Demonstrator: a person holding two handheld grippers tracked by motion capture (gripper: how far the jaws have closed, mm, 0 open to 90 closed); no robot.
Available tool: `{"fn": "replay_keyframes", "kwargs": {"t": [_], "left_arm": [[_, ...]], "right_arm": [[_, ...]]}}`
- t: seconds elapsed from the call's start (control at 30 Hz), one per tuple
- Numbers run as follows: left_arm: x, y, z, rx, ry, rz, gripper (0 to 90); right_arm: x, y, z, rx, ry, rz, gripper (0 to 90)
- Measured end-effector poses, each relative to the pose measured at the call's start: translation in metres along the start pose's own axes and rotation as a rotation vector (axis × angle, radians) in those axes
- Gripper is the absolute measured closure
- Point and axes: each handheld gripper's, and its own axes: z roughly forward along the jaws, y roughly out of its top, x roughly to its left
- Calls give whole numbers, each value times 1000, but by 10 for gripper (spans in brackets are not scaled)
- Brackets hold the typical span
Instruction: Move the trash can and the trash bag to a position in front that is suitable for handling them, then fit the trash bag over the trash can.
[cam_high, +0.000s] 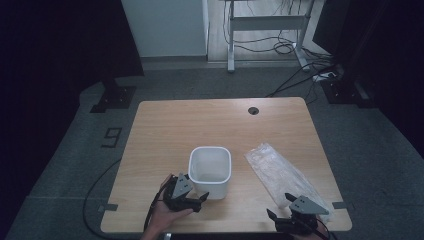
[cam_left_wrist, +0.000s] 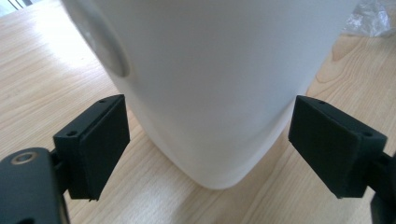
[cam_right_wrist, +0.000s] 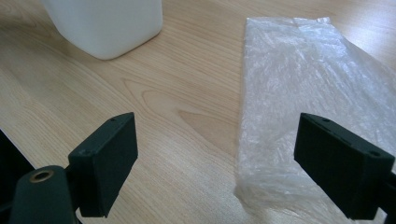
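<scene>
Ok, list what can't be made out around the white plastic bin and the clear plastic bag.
- White plastic bin: its inside floor is washed out in the high view; its rim is cut off by the top edge in the left gripper view.
- Clear plastic bag: its near end lies behind the right gripper in the high view.

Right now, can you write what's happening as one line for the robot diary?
left gripper: open, jaws around white bin corner | right gripper: open, near clear plastic bag end | bag: flat on table, right of bin

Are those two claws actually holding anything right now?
Nothing. The left gripper is open around a corner of the white bin; the right gripper is open near the plastic bag.
</scene>
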Motion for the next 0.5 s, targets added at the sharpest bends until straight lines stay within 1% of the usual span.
{"fn": "replay_keyframes", "kwargs": {"t": [0.13,0.3,0.33,0.37,0.43,0.5], "left_arm": [[5,-10,-13,2,22,-1,121],[21,-26,-27,17,54,-45,121],[21,-26,-27,17,54,-45,121],[23,-30,-31,26,56,-43,121],[25,-34,-32,34,58,-45,121],[26,-35,-32,36,60,-44,120]], "right_arm": [[-4,1,-4,-15,2,7,136],[-14,0,-10,-29,-17,28,136],[-14,0,-10,-29,-17,28,136],[-18,-1,-12,-28,-24,33,137],[-25,-3,-13,-19,-36,42,139],[-27,-4,-13,-17,-41,46,143]]}}
